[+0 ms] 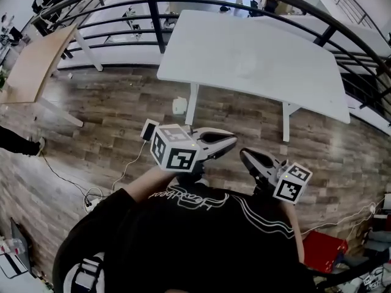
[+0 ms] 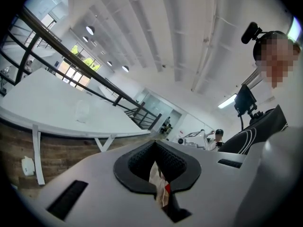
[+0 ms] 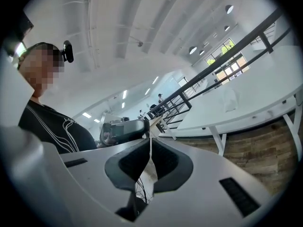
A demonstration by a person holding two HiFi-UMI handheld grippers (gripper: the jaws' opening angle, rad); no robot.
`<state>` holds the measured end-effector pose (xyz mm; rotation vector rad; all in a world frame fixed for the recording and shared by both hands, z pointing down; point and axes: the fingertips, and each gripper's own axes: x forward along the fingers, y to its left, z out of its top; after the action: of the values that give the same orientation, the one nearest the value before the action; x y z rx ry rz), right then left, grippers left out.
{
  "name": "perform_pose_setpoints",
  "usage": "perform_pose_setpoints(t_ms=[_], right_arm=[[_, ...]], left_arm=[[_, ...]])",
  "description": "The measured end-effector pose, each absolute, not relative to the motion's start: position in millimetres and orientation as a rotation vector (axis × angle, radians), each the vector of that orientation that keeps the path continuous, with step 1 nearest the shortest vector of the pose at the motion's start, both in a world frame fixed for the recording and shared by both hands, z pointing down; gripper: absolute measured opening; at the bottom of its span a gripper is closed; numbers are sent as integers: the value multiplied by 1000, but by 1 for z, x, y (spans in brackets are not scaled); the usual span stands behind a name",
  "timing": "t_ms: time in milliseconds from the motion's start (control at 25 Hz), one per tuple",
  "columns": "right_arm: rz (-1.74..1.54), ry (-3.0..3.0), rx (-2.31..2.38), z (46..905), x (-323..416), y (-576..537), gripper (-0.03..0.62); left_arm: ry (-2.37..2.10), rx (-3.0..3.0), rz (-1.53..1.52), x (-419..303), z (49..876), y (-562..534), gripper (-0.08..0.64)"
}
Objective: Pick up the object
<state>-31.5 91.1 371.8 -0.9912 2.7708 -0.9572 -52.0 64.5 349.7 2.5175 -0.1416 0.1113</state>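
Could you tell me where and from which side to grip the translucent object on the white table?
Grip the translucent object across its side walls, about mid-height, coming level from the near edge of the white table: it seems to stand upright, taller than wide. It is too faint to tell more.

Black white-lined shirt (image 1: 183, 243), grey left claw (image 1: 233, 140), grey right claw (image 1: 244, 154)

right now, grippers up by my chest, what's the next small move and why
Probably step toward the white table: the left gripper and right gripper are both shut, well short of it, and the only candidate is a faint clear shape on its top.
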Motion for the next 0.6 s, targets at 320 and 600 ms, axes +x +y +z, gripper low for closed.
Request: perform_pose_setpoints(t_ms=[320,600], right_arm=[[-972,2751,-1009,379,-37,29,17],[-989,2723,-1006,386,-14,2,17]], left_arm=[[-131,2504,130,-56,358,0,6],[-127,2496,167,-33,364,-27,6]])
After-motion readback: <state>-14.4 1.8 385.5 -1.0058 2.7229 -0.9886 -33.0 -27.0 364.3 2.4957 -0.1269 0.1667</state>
